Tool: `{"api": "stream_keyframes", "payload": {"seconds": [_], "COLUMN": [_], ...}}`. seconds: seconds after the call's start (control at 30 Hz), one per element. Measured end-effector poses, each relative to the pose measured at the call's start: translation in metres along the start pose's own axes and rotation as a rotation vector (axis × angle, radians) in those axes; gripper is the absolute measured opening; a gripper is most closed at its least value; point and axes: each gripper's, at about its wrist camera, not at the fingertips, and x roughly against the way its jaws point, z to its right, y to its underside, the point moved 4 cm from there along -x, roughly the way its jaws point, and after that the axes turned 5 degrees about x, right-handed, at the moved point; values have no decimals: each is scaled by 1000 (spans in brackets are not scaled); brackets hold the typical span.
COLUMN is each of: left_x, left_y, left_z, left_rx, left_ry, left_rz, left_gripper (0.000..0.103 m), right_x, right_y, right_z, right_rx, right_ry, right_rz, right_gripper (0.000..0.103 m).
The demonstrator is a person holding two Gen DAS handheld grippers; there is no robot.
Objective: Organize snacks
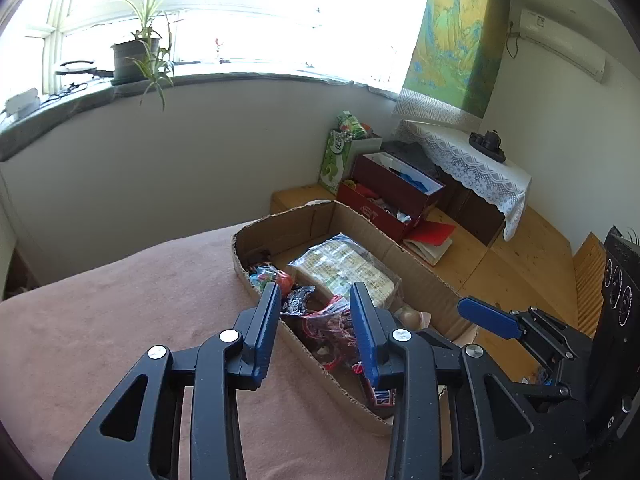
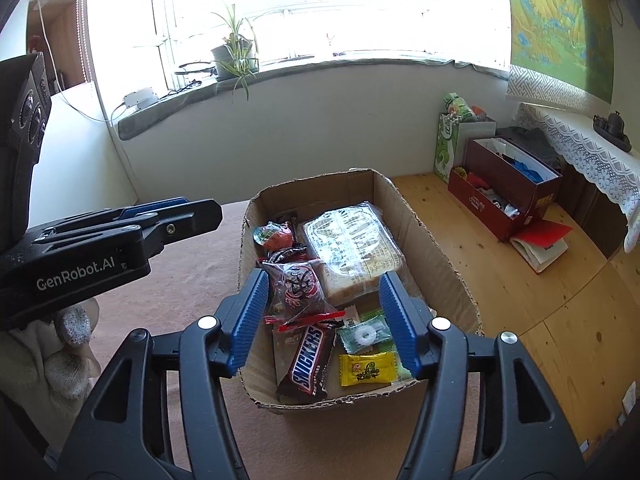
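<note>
Cardboard box (image 2: 436, 248) holds the snacks; the Snickers bar (image 2: 308, 364) lies lengthwise just below and between the right gripper (image 2: 324, 322)'s open, empty fingers, nearer than the left gripper (image 1: 316, 320), also open.

Readable text. "SNICKERS" in white letters runs along the brown chocolate bar (image 2: 307, 364) lying in the cardboard box (image 2: 440, 256), just ahead of the right gripper (image 2: 324, 320) and nearer its left finger. "GenRobot.AI" is printed in white on the black side of the left gripper (image 2: 80, 270), seen to the right gripper's left. Print on the other wrappers is illegible.
</note>
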Motion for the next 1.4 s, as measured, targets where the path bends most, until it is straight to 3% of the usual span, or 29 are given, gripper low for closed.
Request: {"api": "stream_keyframes", "payload": {"seconds": [0.1,0.17,0.27,0.43,0.5,0.57,0.93,1.4], "left_x": [13,21,33,52,60,66,84,88], "left_y": [2,6,12,24,31,36,50,51], "left_z": [-8,-13,-19,-29,-32,-36,-43,-48], "left_rx": [13,18,21,38,34,28,36,51], "left_ry": [-19,-26,-44,-71,-84,-104,-154,-177], "left_rz": [27,37,50,67,75,79,105,116], "left_gripper": [49,49,59,68,69,71,75,80], "right_x": [7,12,19,29,32,36,48,41], "right_y": [1,2,4,11,15,19,32,34], "right_z": [-5,-9,-15,-28,-31,-34,-47,-53], "right_rx": [7,11,15,26,24,20,32,42], "right_ry": [5,6,12,19,27,32,80,80], "right_rz": [9,14,18,16,7,16,15,0], "right_gripper": [71,73,80,81,93,99,99,99]}}
